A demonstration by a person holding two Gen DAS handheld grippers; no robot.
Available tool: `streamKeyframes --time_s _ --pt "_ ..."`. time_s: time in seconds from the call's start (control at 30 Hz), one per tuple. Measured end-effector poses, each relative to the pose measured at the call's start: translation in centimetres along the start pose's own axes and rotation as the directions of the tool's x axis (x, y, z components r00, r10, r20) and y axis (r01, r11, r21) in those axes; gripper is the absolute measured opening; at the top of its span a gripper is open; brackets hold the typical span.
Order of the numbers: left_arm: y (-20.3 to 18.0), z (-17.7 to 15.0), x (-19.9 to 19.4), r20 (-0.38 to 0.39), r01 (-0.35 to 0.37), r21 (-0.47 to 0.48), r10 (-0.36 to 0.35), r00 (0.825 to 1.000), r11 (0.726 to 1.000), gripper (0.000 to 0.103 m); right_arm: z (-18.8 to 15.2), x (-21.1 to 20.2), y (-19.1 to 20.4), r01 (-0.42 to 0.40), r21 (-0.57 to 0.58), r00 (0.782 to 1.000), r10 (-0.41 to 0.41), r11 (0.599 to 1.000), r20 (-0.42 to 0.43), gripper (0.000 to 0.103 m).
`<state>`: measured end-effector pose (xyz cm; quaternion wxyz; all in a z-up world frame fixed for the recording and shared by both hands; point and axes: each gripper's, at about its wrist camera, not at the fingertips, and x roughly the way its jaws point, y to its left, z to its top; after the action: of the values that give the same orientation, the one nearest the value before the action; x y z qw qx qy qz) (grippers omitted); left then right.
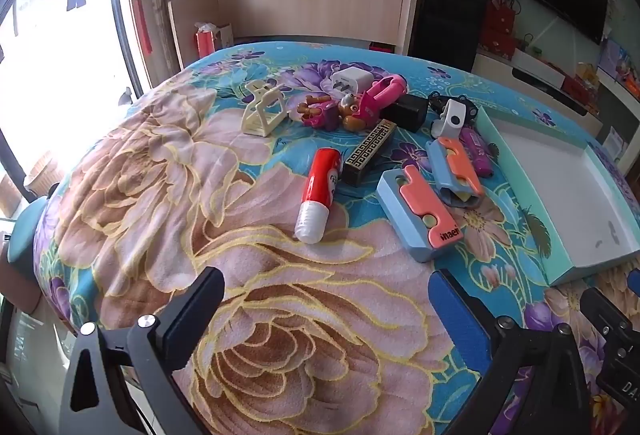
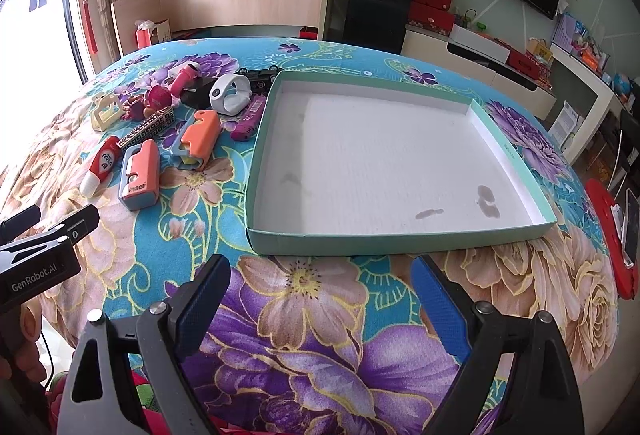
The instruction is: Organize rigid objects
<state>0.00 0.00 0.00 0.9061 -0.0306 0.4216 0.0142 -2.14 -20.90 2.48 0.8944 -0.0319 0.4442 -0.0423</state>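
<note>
Floral blanket under teal tray

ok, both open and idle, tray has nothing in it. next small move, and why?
Probably advance the left hand-held gripper toward the red-and-white cylindrical tube: it lies nearest, unobstructed, and the shallow teal cardboard tray holds nothing yet.

Bright daylight floods from the overexposed window at left; fisheye edges bend strongly, centre sharp
</note>
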Motion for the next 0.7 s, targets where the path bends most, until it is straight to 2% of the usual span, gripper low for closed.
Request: streamKeyframes --time_s 0.7 --pt "-0.09 -0.20 0.29 -0.013 -0.003 0.008 0.003 1.000 1.000 0.103 -0.04 0.05 -0.11 0.001 0.002 1.000 -0.001 1.000 0.000 0.092"
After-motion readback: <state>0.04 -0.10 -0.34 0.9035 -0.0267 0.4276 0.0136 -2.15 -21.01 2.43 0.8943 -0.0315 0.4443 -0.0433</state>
